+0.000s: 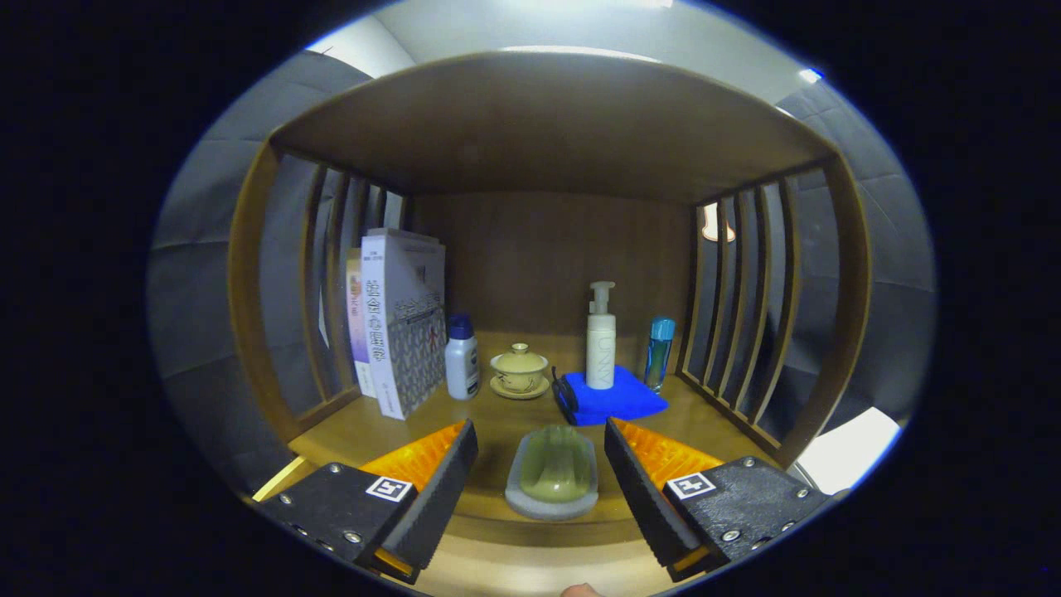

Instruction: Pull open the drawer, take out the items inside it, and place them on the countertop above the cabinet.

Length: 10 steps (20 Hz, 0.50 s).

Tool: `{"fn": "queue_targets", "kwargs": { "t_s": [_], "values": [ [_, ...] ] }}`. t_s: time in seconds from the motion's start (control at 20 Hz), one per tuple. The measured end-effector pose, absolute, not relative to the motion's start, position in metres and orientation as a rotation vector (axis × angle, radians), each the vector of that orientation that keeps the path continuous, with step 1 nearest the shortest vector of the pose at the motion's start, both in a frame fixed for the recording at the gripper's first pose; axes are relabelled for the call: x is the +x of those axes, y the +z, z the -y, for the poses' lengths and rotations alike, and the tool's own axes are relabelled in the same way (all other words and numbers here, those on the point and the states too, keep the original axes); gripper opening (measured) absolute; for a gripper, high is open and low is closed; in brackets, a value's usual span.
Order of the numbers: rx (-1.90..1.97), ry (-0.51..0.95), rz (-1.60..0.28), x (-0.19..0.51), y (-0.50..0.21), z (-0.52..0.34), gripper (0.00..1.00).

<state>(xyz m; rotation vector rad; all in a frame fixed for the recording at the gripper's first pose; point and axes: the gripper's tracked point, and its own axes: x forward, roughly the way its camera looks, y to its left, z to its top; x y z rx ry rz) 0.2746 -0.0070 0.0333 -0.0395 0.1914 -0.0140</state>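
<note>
My gripper (540, 444) is open, its two fingers spread wide over the front of the wooden countertop (365, 431). Between the fingertips, resting on the countertop near its front edge, lies a green soap bar in a grey dish (553, 474); neither finger touches it. Beyond it a folded blue cloth (615, 398) carries a white pump bottle (601, 340). A beige lidded cup on a saucer (520, 371) stands at the middle, with a white bottle with a blue cap (462, 358) to its left and a slim blue bottle (660, 352) to the right.
Books (402, 319) stand upright against the left slatted side (331, 274). A slatted side (746, 290) closes the right, a wooden back panel (547, 257) the rear and a shelf board (547, 124) the top. A fingertip (580, 590) shows below the countertop's front edge.
</note>
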Motion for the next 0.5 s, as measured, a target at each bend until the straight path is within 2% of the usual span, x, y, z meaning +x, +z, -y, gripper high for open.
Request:
{"fn": "queue_targets", "kwargs": {
  "t_s": [0.5],
  "values": [
    [-0.01,-0.008,-0.087,0.179,0.027,0.006,0.96]
  ]
}}
